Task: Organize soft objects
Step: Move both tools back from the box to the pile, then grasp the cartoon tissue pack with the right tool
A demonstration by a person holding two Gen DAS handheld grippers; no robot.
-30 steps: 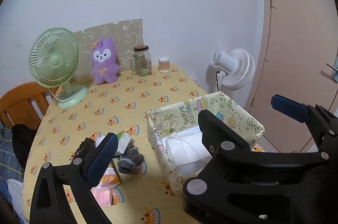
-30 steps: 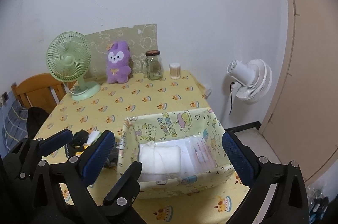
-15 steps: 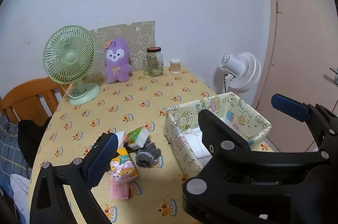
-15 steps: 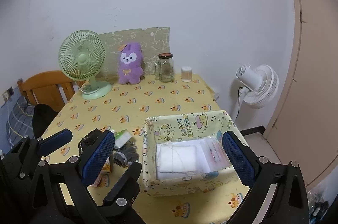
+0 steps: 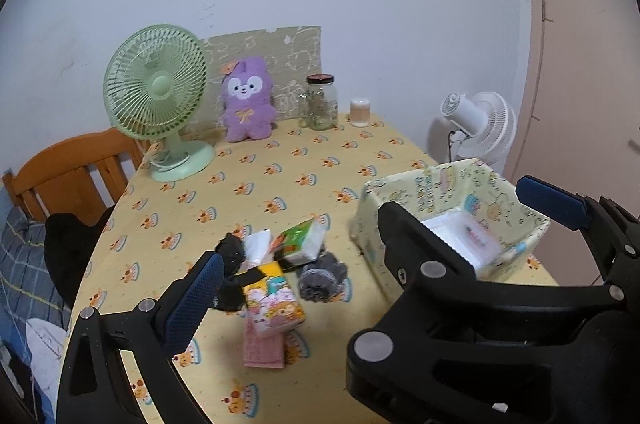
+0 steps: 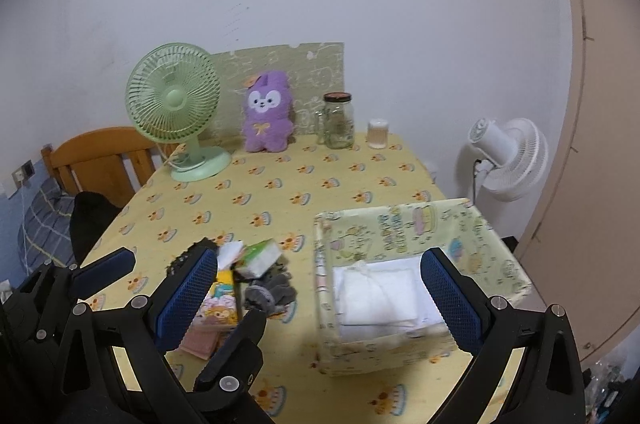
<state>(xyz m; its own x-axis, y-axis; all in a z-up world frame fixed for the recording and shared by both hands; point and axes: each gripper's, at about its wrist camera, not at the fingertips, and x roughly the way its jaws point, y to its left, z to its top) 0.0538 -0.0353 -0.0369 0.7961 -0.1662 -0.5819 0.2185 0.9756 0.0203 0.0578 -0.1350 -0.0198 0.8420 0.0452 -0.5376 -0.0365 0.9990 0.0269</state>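
Both my tools spread wide, nothing gripped, above the bench.
L view: left tool [image 5: 368, 248] w/ soft pile [image 5: 280, 272] frame centre, fabric bin [image 5: 452, 220] centre-right. R view: right tool [image 6: 320, 296] gapes; pile [image 6: 244, 276] lower left, bin [image 6: 404, 264] lower centre-right w/ white cloth [image 6: 380, 296] inside.

We count two fans: one green fan [image 6: 173, 111], one white fan [image 6: 510, 157]. One purple plush [image 6: 267, 117], one glass jar [image 6: 338, 121], one fabric basket [image 6: 404, 224], one grey sock bundle [image 6: 268, 290], two tissue packs: green pack [image 6: 258, 256], cartoon pack [image 6: 220, 308].

Yellow cake-print tablecloth [image 5: 280, 183], purple plush [image 5: 248, 103]
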